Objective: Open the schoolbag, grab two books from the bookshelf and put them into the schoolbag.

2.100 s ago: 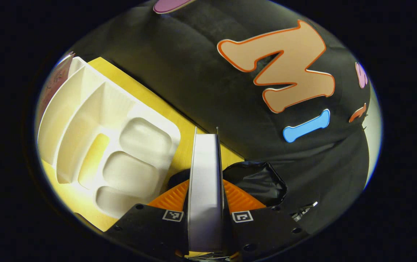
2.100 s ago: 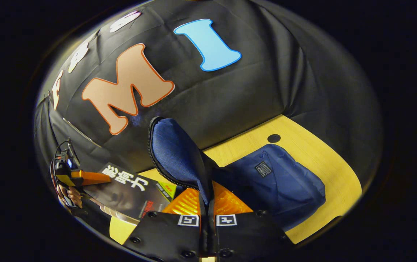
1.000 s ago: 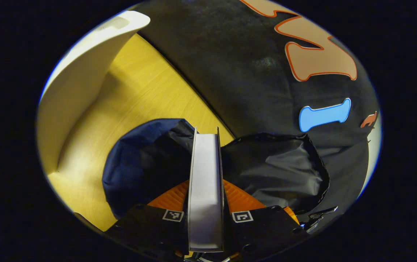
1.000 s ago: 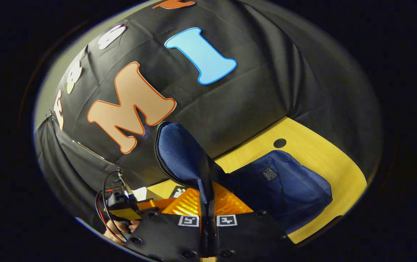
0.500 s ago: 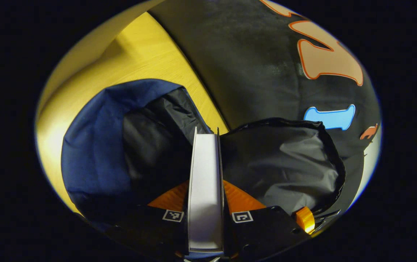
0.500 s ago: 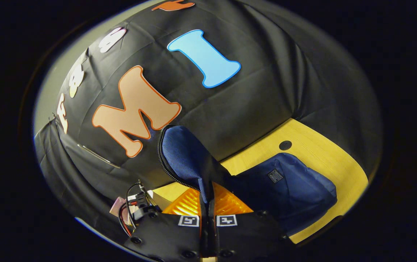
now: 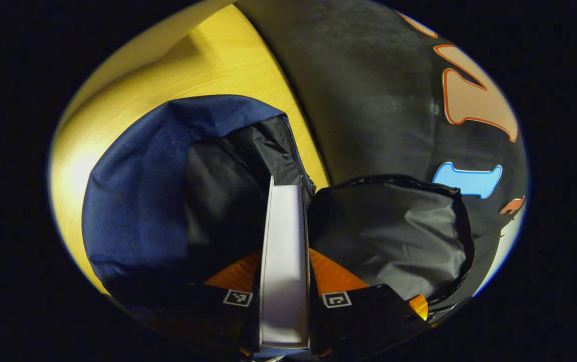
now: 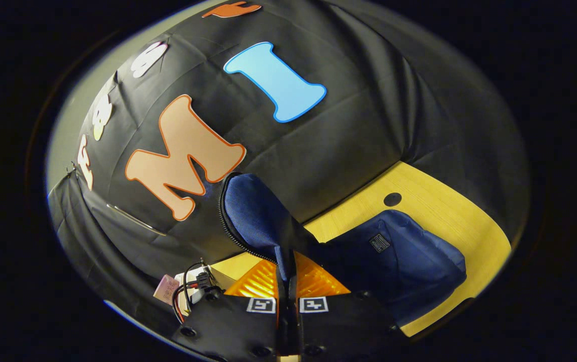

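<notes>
1. Left gripper view: the left gripper [image 7: 284,281] is clamped on a book [image 7: 284,251], both fingers pressing its covers, page edge facing the camera. The book's far end sits at the mouth of the schoolbag [image 7: 142,201], over the dark lining [image 7: 218,196].

2. Right gripper view: the right gripper [image 8: 288,286] is closed tight on the bag's flap [image 8: 253,216], holding it raised, zipper edge toward the booth wall. The bag's body [image 8: 399,256] lies on the yellow table [image 8: 444,206].

3. Left gripper view: the lifted flap's inner side [image 7: 389,236] stands just right of the book, so the opening is wide on that side.

4. Judgement: the book is partway to insertion and not yet released. Whether another book already lies inside cannot be told.

5. Risk: the far corner of the book could catch on the folded lining or the zipper edge, dragging the soft bag along the table instead of sliding in.

6. Risk: if the flap slips from the right gripper's thin pinch, it would drop across the mouth and block entry.

7. Risk: letting go early could tip the book out onto the table.
</notes>
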`<control>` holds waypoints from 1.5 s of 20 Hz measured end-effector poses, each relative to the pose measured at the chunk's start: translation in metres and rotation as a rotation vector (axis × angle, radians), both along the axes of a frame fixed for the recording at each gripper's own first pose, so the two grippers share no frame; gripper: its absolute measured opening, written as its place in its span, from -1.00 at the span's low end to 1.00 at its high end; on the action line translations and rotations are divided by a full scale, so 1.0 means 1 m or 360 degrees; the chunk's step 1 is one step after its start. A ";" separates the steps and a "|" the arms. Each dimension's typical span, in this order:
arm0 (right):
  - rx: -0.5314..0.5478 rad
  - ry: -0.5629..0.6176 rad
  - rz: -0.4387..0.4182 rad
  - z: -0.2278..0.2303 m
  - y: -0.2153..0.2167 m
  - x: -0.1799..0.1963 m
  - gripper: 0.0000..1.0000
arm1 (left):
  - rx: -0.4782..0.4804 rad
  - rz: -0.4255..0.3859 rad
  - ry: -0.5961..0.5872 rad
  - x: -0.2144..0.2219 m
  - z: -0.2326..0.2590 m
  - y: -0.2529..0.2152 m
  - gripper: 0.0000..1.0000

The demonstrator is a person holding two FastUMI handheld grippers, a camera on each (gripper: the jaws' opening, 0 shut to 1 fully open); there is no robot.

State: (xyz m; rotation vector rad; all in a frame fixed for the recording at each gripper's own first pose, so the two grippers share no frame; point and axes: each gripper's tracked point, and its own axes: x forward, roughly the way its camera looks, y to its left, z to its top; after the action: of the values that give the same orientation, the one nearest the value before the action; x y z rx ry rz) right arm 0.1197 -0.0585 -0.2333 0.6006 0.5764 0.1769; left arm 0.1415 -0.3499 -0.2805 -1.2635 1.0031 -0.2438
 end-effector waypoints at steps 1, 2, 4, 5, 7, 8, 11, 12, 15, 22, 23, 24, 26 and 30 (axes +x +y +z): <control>-0.0008 -0.0003 0.0001 -0.001 -0.001 0.000 -0.95 | 0.0016 -0.0007 0.0006 0.000 -0.002 0.000 -0.27; -0.0005 -0.0002 -0.0001 -0.001 -0.002 0.000 -0.93 | 0.0039 -0.0033 0.0026 -0.003 -0.005 0.001 -0.19; 0.0007 0.0000 -0.0010 -0.001 -0.002 -0.001 -0.93 | 0.0128 -0.0118 0.0068 -0.011 -0.014 0.003 0.19; 0.0010 0.0001 -0.0011 -0.001 -0.002 -0.001 -0.93 | 0.0205 -0.0173 0.0076 -0.017 -0.018 0.008 0.01; 0.0013 0.0001 -0.0016 -0.001 -0.002 -0.001 -0.93 | 0.0362 -0.0286 0.0038 -0.022 -0.023 0.013 0.49; 0.0013 0.0000 -0.0020 -0.001 -0.002 -0.001 -0.93 | 0.0450 -0.0336 0.0000 -0.022 -0.025 0.016 0.55; 0.0015 0.0000 -0.0025 -0.001 -0.002 -0.001 -0.93 | 0.0717 -0.0468 -0.0152 -0.024 -0.026 0.028 0.52; 0.0014 0.0002 -0.0024 -0.001 -0.002 -0.001 -0.95 | 0.0789 -0.0502 -0.0187 -0.025 -0.026 0.033 0.67; -0.0001 0.0012 -0.0018 -0.003 -0.001 -0.003 -0.93 | 0.0854 -0.0524 -0.0228 -0.025 -0.018 0.036 0.82; -0.0032 0.0008 -0.0010 -0.003 0.000 -0.003 -0.94 | 0.1261 -0.0643 -0.0511 -0.030 0.012 0.078 0.92; -0.0036 0.0009 -0.0009 -0.005 0.000 -0.003 -0.93 | 0.1320 -0.0659 -0.0571 -0.031 0.023 0.086 0.92; -0.0041 0.0009 -0.0009 -0.005 0.000 -0.003 -0.93 | 0.1366 -0.0662 -0.0636 -0.031 0.035 0.095 0.92; -0.0043 0.0012 -0.0004 -0.005 0.001 -0.005 -0.93 | 0.1464 -0.0651 -0.0760 -0.030 0.058 0.113 0.92; -0.0073 0.0001 0.0005 -0.006 0.000 -0.006 -0.92 | 0.1509 -0.0681 -0.0922 -0.043 0.109 0.145 0.91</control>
State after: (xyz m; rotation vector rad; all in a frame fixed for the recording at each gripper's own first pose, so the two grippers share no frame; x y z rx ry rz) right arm 0.1137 -0.0588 -0.2390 0.5551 0.5807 0.1659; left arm 0.0989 -0.2054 -0.1717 -0.0842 0.7114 -0.3744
